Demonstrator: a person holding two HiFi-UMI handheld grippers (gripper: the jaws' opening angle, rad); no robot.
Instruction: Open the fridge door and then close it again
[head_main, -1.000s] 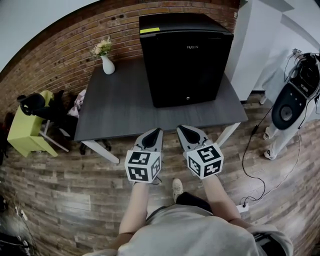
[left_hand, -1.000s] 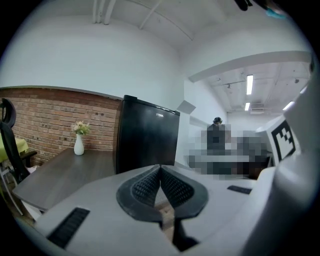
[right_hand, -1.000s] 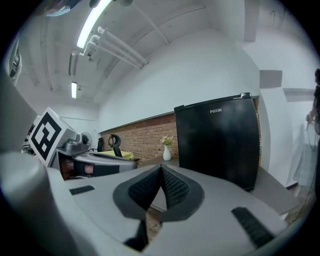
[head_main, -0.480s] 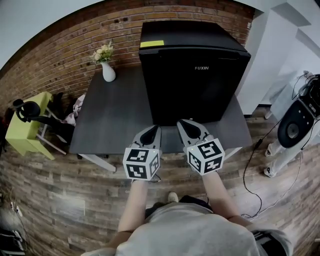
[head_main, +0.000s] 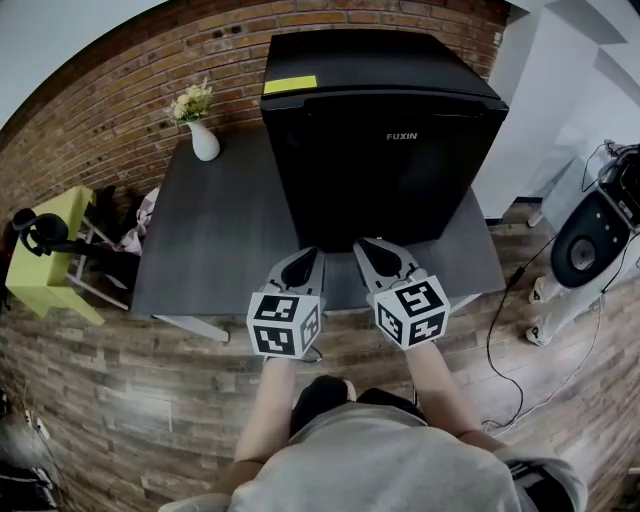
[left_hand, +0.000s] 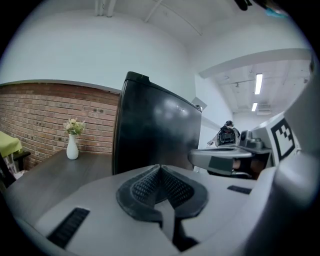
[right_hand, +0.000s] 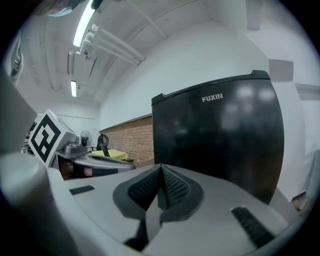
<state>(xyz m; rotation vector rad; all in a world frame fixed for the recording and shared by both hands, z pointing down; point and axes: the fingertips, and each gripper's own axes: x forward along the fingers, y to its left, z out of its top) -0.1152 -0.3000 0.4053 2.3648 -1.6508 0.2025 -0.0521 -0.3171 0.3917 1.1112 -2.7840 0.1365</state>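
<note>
A small black fridge (head_main: 385, 140) marked FUXIN stands on a dark table (head_main: 215, 235), its door shut and facing me. It fills the middle of the left gripper view (left_hand: 155, 135) and the right half of the right gripper view (right_hand: 220, 135). My left gripper (head_main: 308, 255) and right gripper (head_main: 372, 247) are held side by side just short of the door's lower edge, not touching it. Both are shut with nothing between the pads. A yellow sticker (head_main: 290, 85) lies on the fridge top.
A white vase of flowers (head_main: 203, 140) stands at the table's back left by the brick wall (head_main: 120, 90). A lime-green chair (head_main: 45, 255) is left of the table. A white machine (head_main: 590, 235) with cables stands on the wooden floor at the right.
I have stepped closer to the table. The fridge looks larger and both shut grippers now reach over the table's front edge near the door.
</note>
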